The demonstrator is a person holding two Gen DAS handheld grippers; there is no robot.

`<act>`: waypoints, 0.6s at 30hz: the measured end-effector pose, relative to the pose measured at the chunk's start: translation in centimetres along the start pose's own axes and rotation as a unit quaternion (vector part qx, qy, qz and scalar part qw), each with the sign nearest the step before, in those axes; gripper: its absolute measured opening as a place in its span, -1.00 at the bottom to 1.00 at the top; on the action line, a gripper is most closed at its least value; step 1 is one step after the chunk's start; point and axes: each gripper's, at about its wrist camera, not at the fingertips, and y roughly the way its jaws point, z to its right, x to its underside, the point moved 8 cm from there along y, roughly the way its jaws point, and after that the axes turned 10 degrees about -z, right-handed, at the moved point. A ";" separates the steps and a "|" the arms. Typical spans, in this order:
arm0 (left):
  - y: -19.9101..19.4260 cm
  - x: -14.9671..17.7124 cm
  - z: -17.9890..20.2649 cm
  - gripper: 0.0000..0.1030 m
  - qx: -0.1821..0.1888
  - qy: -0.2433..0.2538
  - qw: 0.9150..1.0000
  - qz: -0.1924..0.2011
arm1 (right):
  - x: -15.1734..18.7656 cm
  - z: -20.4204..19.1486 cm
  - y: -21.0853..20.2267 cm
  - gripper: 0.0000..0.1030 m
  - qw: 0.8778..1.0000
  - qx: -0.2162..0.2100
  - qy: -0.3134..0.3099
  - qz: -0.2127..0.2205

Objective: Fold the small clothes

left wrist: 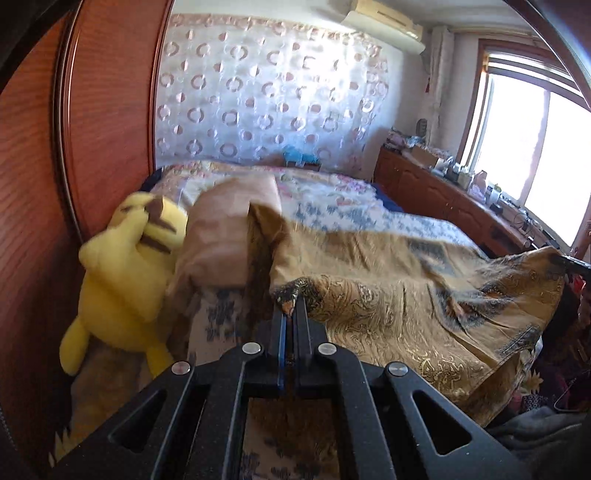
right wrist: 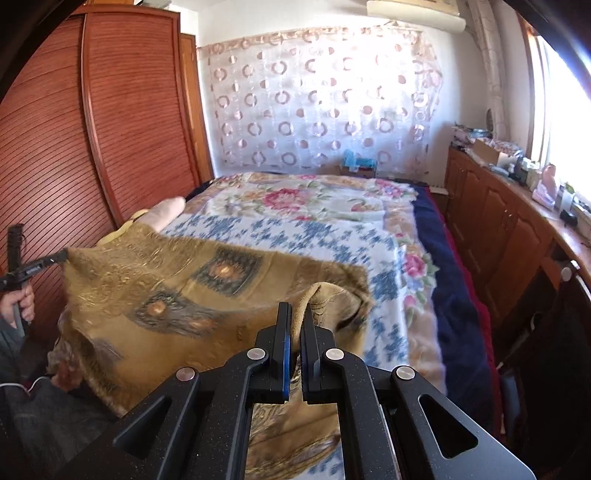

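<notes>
Spanning both claws, left [left wrist: 291,308] and right [right wrist: 294,325], each closed on a corner: gold patterned scarf [right wrist: 177,295], judged thin, limp, light, best held at corners.

Yellow plush toy [left wrist: 125,273] at 9 o'clock, leaning on the brown wooden wardrobe [left wrist: 92,129]. Tan pillow [left wrist: 229,229] just beside the plush, touching it. Bed [right wrist: 314,221] with floral and blue-patterned blanket across centre, navy edge at 3 o'clock. Sheer curtain [right wrist: 321,99] with ring pattern at 12 o'clock. Air conditioner [left wrist: 384,29] at 1 o'clock. Wooden cabinet row [right wrist: 491,229] at 3 o'clock, cluttered top, under bright window [left wrist: 535,147]. Blue item [right wrist: 356,158] by the curtain base, blurred.
</notes>
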 end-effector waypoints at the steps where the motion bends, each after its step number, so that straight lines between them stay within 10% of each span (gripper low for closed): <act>1: 0.6 0.7 -0.2 -0.93 -0.002 -0.003 1.000 -0.010 | -0.1 -0.2 0.5 -0.93 1.000 -0.005 -0.002 -0.003; 11: 2.4 3.6 -1.3 -0.93 0.000 -0.026 0.999 -0.040 | -4.8 -3.9 0.8 -0.93 0.998 -0.031 -0.044 0.038; 18: 2.4 4.1 -1.5 -0.93 0.001 -0.026 0.999 -0.045 | -3.1 0.4 0.5 -0.93 0.999 -0.007 -0.010 0.034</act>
